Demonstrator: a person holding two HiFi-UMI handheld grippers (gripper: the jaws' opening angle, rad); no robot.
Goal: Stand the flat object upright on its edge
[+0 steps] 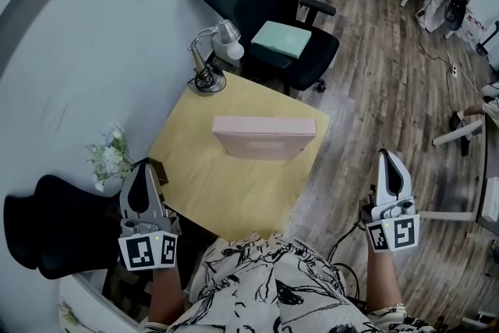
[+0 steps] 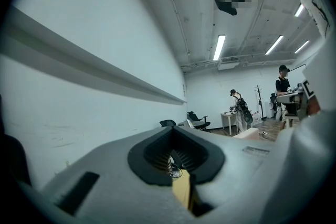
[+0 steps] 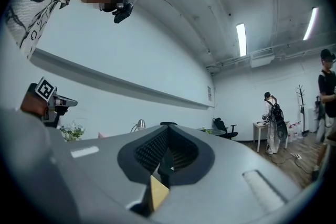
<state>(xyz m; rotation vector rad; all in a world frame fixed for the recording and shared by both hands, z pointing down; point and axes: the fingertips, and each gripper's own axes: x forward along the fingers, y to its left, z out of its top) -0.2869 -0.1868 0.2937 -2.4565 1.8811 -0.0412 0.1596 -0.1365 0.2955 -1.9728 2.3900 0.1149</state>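
Observation:
A flat pink slab (image 1: pixel 263 138) stands on its long edge near the middle of the small yellow table (image 1: pixel 203 183), its broad face turned toward me. My left gripper (image 1: pixel 143 174) hangs beside the table's near-left corner, jaws shut and empty. Out over the wooden floor, right of the table, my right gripper (image 1: pixel 390 162) is also shut on nothing. Both are well apart from the slab. The left gripper view shows the left gripper (image 2: pixel 176 159) pressed shut and pointing up at a wall. The right gripper (image 3: pixel 165 163) in its own view is likewise shut, with nothing held.
A desk lamp (image 1: pixel 213 51) stands at the table's far-left corner. Behind the table is a black office chair (image 1: pixel 257 4) with a green pad (image 1: pixel 281 39) on its seat. White flowers (image 1: pixel 109 156) and another black chair (image 1: pixel 54 226) sit at the left. People stand far across the room.

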